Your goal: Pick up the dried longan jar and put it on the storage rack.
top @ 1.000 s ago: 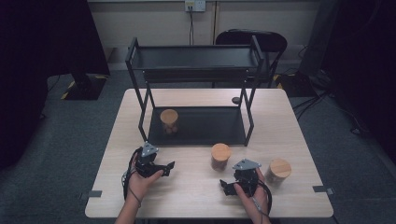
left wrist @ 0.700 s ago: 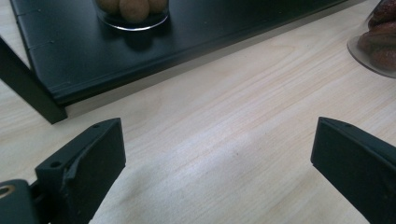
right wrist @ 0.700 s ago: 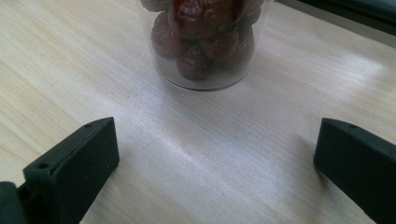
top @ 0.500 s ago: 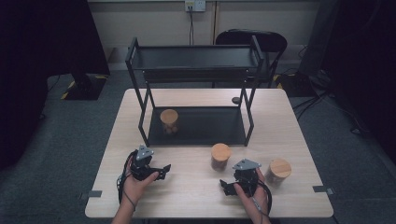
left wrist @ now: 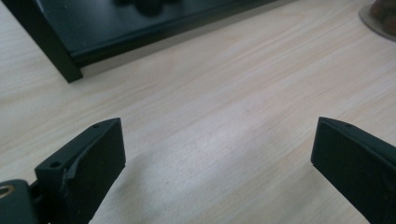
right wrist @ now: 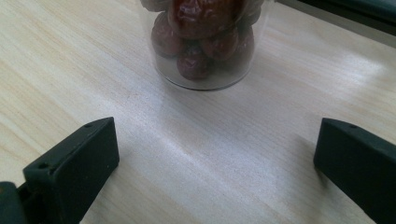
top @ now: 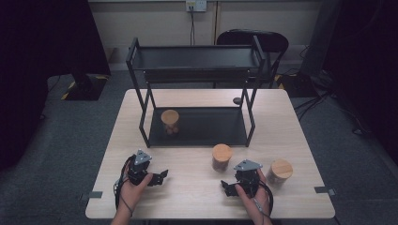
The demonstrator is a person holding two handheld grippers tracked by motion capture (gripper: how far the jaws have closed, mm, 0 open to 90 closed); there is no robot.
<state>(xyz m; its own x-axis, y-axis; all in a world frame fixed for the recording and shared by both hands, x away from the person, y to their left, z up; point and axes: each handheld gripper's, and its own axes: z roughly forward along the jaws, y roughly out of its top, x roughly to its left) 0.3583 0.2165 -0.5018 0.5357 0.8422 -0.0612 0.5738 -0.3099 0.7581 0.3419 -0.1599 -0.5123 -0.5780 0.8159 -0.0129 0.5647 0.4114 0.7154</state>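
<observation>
The jar (right wrist: 204, 44) stands just ahead of the right gripper's (right wrist: 215, 158) wide-apart jaws.

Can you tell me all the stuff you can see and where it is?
table: one, pale wood, middle of the room
rack: one, black metal, two shelves, back half of the table
jars: three, clear glass with wooden lids; shelf jar on the rack's bottom shelf, middle jar in front of the rack, right jar near the table's right edge
chair: one, black, behind the table
left gripper: black, open, nothing between its jaws
right gripper: black, open, facing the middle jar
</observation>
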